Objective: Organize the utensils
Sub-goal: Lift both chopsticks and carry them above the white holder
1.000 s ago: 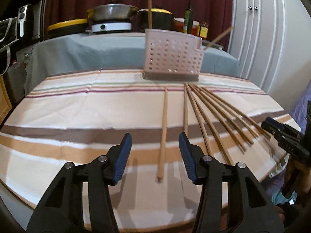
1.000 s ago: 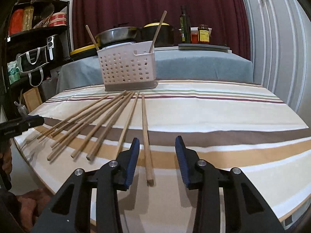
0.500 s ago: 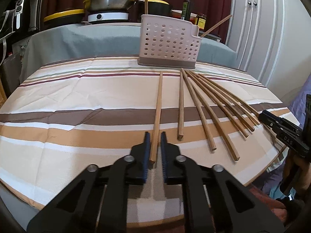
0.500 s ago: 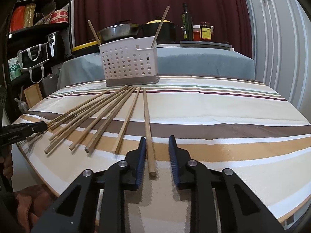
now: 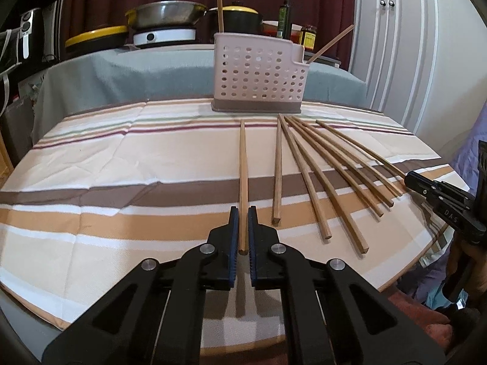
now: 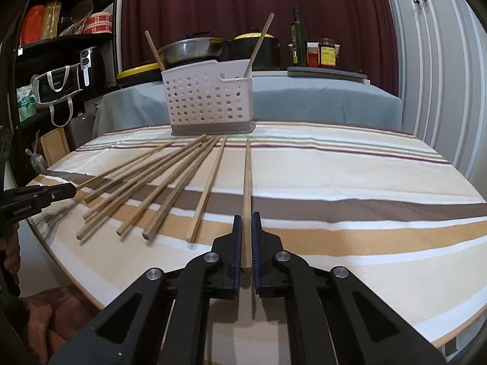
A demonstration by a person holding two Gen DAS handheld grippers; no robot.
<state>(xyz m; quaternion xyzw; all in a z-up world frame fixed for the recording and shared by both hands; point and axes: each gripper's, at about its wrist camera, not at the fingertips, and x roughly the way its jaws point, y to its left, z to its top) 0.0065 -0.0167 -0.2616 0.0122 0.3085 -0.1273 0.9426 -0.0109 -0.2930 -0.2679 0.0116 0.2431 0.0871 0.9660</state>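
In the left wrist view my left gripper (image 5: pixel 242 213) is shut on the near end of a wooden chopstick (image 5: pixel 242 164) that lies apart, left of the others, on the striped tablecloth (image 5: pixel 121 167). Several more chopsticks (image 5: pixel 319 176) fan out to its right. In the right wrist view my right gripper (image 6: pixel 247 216) is shut on the near end of a chopstick (image 6: pixel 247 176), with the fan (image 6: pixel 158 182) to its left. A white perforated utensil basket (image 5: pixel 258 76) (image 6: pixel 210 100) stands upright at the far side with two chopsticks in it.
The other gripper's black tip shows at each view's edge, by the outermost chopstick (image 5: pixel 409 179) (image 6: pixel 71 189). Behind the round table is a grey-covered counter (image 5: pixel 152 70) with pans, pots and bottles. Shelves (image 6: pixel 61 60) stand left, white cabinet doors (image 5: pixel 395 45) right.
Both grippers went from wide open to shut, each closing on the near end of the chopstick between its fingers. Both also moved forward and lower toward the table.
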